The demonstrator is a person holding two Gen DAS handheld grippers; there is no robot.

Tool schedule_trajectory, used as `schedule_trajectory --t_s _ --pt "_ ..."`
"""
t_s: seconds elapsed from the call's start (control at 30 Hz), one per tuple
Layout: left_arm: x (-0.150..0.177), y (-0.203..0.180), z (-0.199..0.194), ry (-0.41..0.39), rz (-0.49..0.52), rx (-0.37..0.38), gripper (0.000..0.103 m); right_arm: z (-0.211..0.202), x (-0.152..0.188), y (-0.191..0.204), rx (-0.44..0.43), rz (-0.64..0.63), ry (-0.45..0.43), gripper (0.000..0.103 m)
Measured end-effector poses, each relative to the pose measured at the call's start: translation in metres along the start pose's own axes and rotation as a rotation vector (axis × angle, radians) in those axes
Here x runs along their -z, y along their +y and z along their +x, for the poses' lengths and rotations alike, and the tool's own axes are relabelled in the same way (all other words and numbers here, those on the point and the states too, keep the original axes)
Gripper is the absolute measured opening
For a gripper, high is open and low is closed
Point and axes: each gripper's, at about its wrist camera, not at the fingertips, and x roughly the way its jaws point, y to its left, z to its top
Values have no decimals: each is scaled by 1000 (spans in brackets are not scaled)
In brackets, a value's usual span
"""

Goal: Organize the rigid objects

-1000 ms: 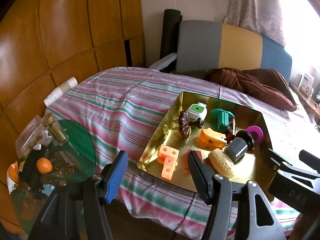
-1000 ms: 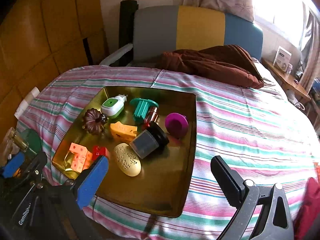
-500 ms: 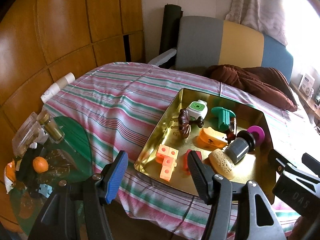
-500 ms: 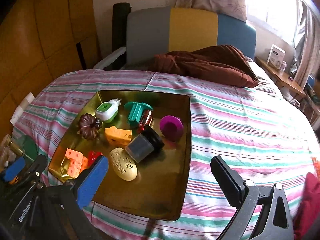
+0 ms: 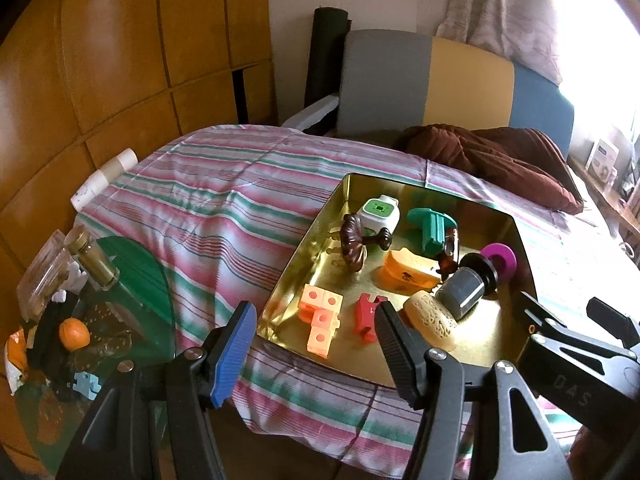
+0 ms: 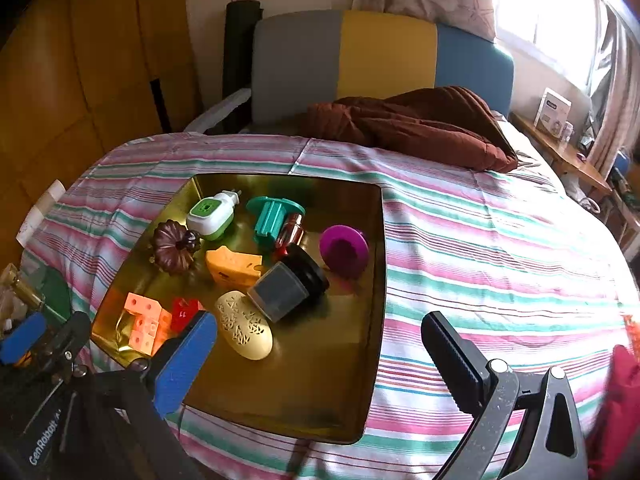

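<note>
Right wrist view: gold tray (image 6: 372,320) of toys lies just beyond the right tool (image 6: 316,344), jaws wide, empty.

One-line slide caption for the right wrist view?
Open right gripper poised above a gold tray of small toys on a striped bedspread.

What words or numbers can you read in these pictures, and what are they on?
"GenRobot" – on the left gripper, along its black body as seen in the right wrist view.
"DAS" – on the right gripper, on its black body in the left wrist view.
"11" – on the red block.
White box on the shelf: print too small to read.
</note>
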Motion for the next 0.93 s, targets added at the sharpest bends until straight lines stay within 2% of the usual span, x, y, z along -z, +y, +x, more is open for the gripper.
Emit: schedule_trajectory --t_s 0.57,0.93 --pt "1 -3 -1 7 11 12 62 1 0 -2 14 2 -5 103" --pt "2 -4 -7 -30 19 -14 62 3 1 -4 10 -1 3 103"
